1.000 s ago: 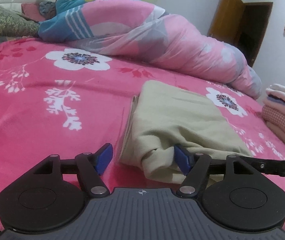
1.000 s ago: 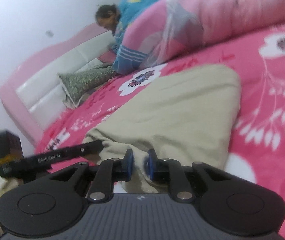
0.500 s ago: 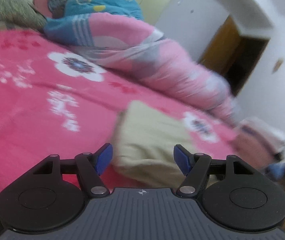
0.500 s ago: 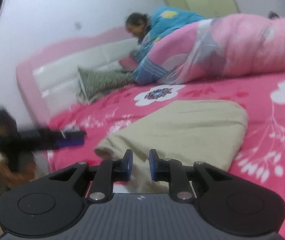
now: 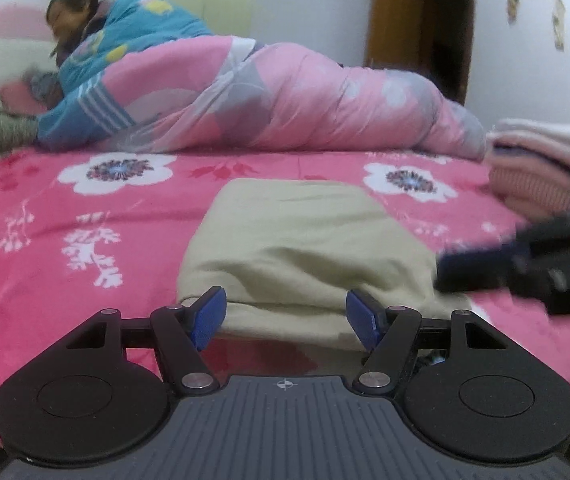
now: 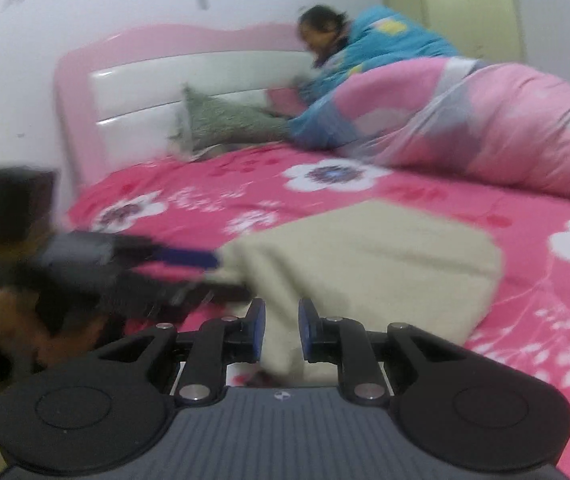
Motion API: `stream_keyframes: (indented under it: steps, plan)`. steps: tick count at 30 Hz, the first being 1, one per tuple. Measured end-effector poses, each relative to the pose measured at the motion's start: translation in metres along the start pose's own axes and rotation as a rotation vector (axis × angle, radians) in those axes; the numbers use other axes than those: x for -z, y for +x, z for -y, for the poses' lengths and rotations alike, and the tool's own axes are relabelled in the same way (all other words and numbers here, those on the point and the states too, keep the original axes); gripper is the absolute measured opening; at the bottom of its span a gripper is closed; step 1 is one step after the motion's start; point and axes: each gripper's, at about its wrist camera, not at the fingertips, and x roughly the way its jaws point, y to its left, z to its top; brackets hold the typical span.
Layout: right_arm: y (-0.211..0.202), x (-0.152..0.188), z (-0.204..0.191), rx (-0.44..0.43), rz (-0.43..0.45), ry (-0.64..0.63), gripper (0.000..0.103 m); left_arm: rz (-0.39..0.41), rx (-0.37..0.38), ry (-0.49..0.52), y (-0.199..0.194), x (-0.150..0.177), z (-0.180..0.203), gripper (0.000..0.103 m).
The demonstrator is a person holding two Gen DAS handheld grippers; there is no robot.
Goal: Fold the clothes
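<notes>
Your left gripper (image 5: pixel 286 316) gapes empty before the beige garment (image 5: pixel 305 240); your right gripper (image 6: pixel 281 330), at three o'clock, seems slightly parted, perhaps brushing its edge.

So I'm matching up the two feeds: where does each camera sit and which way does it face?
Left wrist: on the left claw, facing across the bed toward the quilt and door; its wide-apart pads show, the right claw blurred at right.
Right wrist: on the right claw, facing the headboard; its narrow-set pads show, the left claw and a hand at left.
Shared: the folded beige garment and pink floral bedspread.
</notes>
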Motion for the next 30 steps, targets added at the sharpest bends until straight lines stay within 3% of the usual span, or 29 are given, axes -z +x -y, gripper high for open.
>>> stream_keyframes:
  steps: [2, 6, 9, 12, 16, 25, 26, 28, 30]
  plan:
    - [0.014, -0.005, -0.006, 0.067, -0.037, -0.082, 0.022, -0.007, -0.016, 0.013, 0.001, 0.002, 0.002, 0.067]
    - [0.049, -0.001, -0.028, 0.092, -0.136, -0.29, 0.04, -0.011, -0.049, 0.025, 0.001, 0.003, 0.005, 0.067]
    - [0.07, 0.006, -0.035, 0.132, -0.21, -0.41, 0.041, -0.005, -0.065, 0.034, 0.0, 0.003, 0.005, 0.067]
    - [0.077, 0.007, -0.036, 0.131, -0.24, -0.439, 0.039, 0.003, -0.062, 0.03, -0.001, 0.004, 0.003, 0.067]
    - [0.076, -0.003, -0.026, 0.11, -0.241, -0.323, 0.034, 0.005, -0.056, 0.036, 0.0, 0.007, 0.0, 0.067]
    - [0.08, -0.004, -0.036, 0.148, -0.244, -0.397, 0.036, 0.019, -0.039, 0.032, 0.002, 0.008, -0.004, 0.067]
    - [0.08, -0.004, -0.035, 0.163, -0.237, -0.387, 0.033, 0.021, -0.038, 0.033, 0.002, 0.008, -0.005, 0.067]
    - [0.078, -0.011, -0.025, 0.172, -0.219, -0.297, 0.014, 0.032, -0.044, 0.049, -0.001, 0.009, -0.004, 0.067]
    - [0.068, -0.021, -0.011, 0.159, -0.172, -0.169, 0.008, 0.05, -0.054, 0.072, -0.006, 0.009, -0.003, 0.067]
